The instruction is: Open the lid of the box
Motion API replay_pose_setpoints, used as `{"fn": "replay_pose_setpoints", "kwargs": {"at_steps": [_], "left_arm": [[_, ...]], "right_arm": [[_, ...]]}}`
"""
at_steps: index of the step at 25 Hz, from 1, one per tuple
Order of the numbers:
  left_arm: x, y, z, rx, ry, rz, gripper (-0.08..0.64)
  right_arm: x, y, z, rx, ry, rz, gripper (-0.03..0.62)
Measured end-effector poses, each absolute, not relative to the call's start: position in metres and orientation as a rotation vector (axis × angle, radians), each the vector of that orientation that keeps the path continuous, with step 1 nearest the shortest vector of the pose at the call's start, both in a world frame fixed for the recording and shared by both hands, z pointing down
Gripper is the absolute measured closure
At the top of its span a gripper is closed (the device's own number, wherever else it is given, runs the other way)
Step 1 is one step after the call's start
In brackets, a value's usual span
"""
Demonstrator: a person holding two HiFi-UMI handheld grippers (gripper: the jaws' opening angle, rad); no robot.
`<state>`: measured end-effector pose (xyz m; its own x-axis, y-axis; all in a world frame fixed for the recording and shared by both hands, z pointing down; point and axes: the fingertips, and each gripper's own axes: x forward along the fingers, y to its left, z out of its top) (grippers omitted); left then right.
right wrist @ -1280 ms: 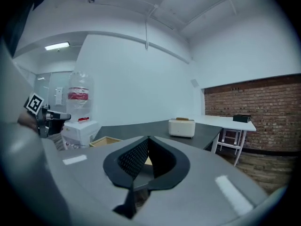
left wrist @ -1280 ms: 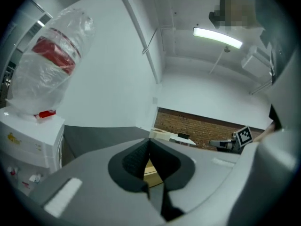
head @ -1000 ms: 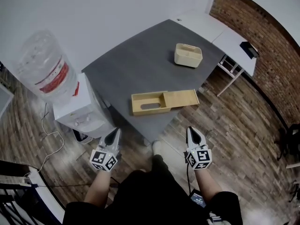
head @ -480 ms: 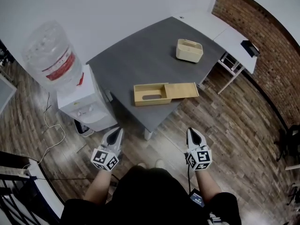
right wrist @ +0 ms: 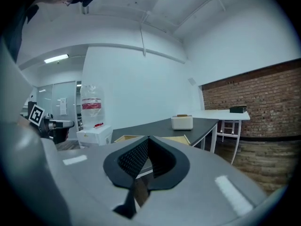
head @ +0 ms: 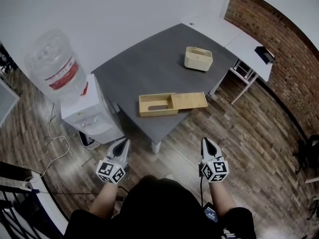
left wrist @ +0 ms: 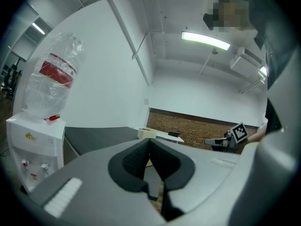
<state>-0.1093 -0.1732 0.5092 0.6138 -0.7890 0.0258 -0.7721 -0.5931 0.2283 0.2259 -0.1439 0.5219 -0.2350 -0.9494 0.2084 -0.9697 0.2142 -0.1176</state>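
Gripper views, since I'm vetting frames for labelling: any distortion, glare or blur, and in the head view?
Left gripper view: fisheye, dark corners, ceiling lamp glares. Right gripper view: same bend, brick wall sharp. Head view: edges curve, table evenly lit.

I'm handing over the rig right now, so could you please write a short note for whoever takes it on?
Left gripper: shut, empty, held short of the grey table.
Right gripper: shut, empty, also short of the table.
Wooden box: near the table's front edge; its sliding lid is drawn out to the right, the inside showing.
Done: lid looks slid open, one end meeting the box.
Left: likely little; draw the lid fully clear only if wanted.
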Motion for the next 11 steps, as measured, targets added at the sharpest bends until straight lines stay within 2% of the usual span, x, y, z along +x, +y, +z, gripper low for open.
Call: {"fn": "replay_pose_setpoints", "kwargs": {"at_steps": [11], "left_arm": [[-0.1, -0.181, 0.51, 2.574, -1.286, -0.162, 0.56]], "right_arm": [[0.239, -0.155, 0.521, 1.842, -2.381, 0.328, 0.592]]}}
